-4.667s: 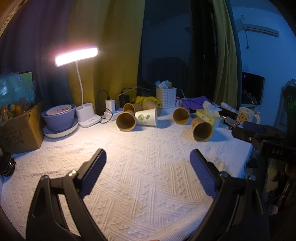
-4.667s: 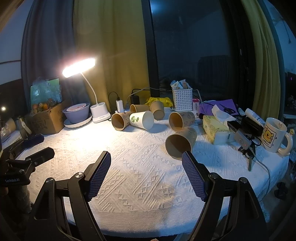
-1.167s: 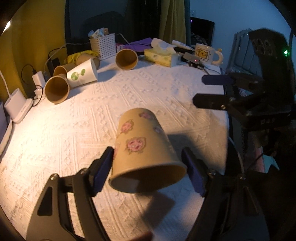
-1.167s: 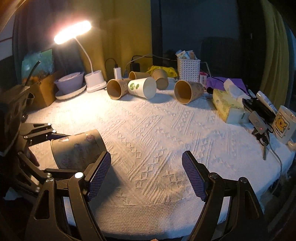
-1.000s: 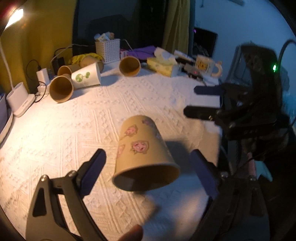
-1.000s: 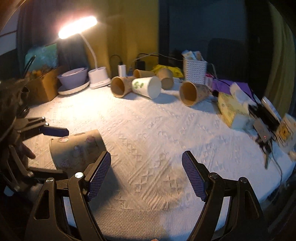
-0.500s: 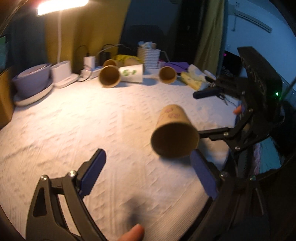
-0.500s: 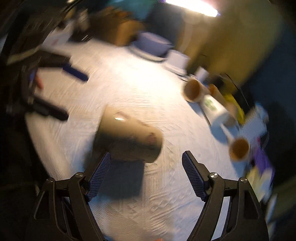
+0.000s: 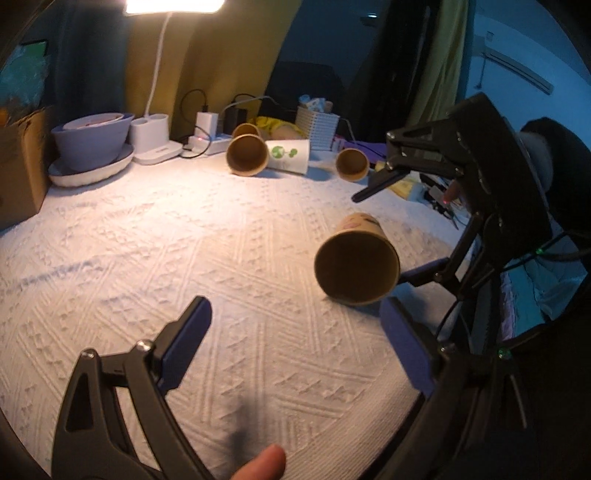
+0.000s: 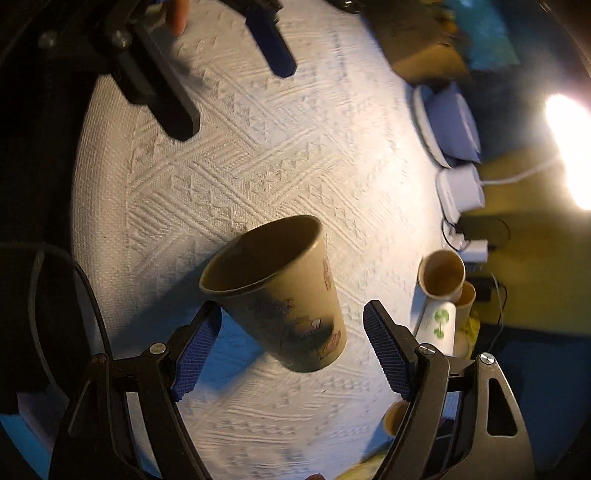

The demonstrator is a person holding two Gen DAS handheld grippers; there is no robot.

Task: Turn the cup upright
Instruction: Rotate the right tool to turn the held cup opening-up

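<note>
Overhead, a desk lamp (image 9: 173,5) lights a table under a white textured cloth (image 9: 155,236); yellow curtains (image 9: 221,66) and a dark window stand behind. Along the far edge sit a lavender bowl (image 9: 90,142) on a plate, a cardboard box (image 9: 18,166), a charger (image 9: 206,123), a white basket (image 9: 317,127) and several paper cups (image 9: 246,159) lying on their sides.

One brown paper cup (image 10: 280,291) with pink printed figures lies tilted between the fingers of the right gripper (image 10: 291,343), mouth toward the left gripper (image 9: 295,343). Whether the right pads (image 10: 384,347) touch it cannot be told; a gap shows on each side. Both grippers are spread wide, and the left one grasps nothing.
</note>
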